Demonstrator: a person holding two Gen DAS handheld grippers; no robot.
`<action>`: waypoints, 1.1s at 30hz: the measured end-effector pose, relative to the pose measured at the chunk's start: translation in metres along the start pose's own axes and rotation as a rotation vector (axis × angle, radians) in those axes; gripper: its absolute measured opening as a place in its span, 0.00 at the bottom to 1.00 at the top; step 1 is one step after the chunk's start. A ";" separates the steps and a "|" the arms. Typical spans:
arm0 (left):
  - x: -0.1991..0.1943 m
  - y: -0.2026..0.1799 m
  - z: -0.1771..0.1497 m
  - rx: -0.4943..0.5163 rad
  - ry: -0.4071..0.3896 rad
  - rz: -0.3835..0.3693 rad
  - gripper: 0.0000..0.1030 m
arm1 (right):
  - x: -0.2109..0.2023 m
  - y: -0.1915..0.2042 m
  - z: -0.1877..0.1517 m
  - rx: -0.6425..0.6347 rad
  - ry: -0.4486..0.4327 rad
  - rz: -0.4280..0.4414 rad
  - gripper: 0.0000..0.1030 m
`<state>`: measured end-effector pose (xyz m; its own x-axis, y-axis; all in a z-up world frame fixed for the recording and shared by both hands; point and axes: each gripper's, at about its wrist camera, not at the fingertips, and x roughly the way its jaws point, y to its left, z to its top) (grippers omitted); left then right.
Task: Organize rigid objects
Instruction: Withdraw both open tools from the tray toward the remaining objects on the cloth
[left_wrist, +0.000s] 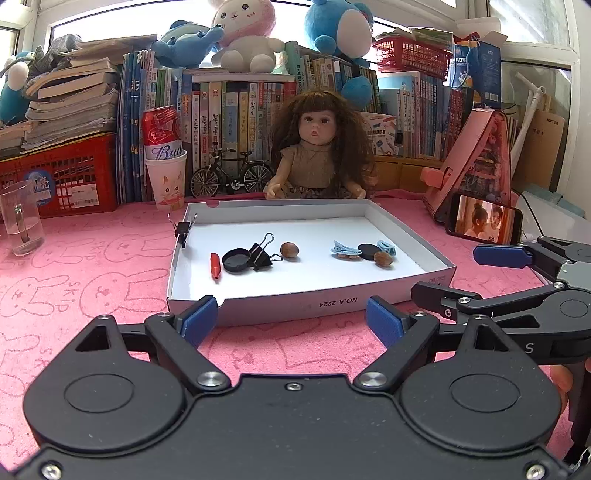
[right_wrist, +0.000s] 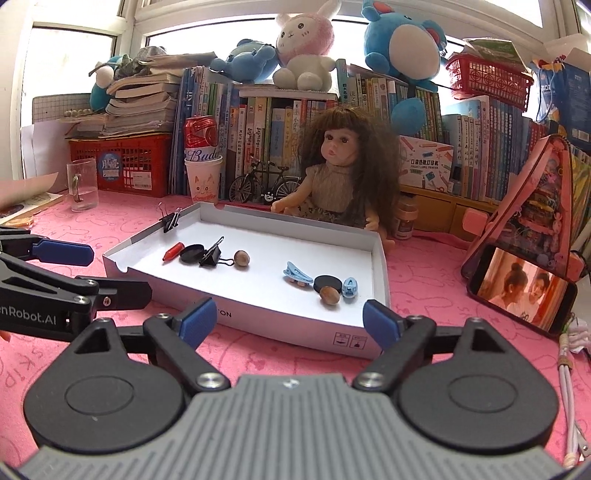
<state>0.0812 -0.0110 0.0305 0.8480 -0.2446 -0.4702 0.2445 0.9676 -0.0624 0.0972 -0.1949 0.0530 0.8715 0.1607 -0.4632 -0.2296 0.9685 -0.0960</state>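
box lid (left_wrist: 295, 306) marked "no.a-2224"

White box (left_wrist: 288, 304) front wall reads "NO.A-2224" upside down, in the right wrist view only "ON" shows on it; red can (right_wrist: 201, 138) in the paper cup reads "Bud", cut off. Left hand-held gripper (right_wrist: 55, 280) body reads "enRobot.AI", right hand-held gripper (left_wrist: 476, 273) shows an "S"; pink desk (left_wrist: 92, 266) cloth repeats "SKIP", pencil-print box (right_wrist: 426, 164) says "POCKET LABEL PRINTER", book spines too small to read
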 end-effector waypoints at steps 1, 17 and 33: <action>-0.002 0.000 -0.001 -0.002 0.001 -0.004 0.84 | -0.002 0.000 -0.001 0.000 -0.002 -0.002 0.90; -0.028 -0.015 -0.032 0.093 0.013 -0.030 0.84 | -0.028 -0.004 -0.028 0.021 0.006 0.042 0.98; -0.047 -0.006 -0.066 0.131 0.079 -0.055 0.72 | -0.042 0.005 -0.057 -0.007 0.057 0.057 0.98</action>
<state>0.0094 -0.0011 -0.0050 0.7934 -0.2866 -0.5370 0.3533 0.9352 0.0228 0.0348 -0.2080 0.0222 0.8309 0.2047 -0.5174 -0.2818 0.9566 -0.0741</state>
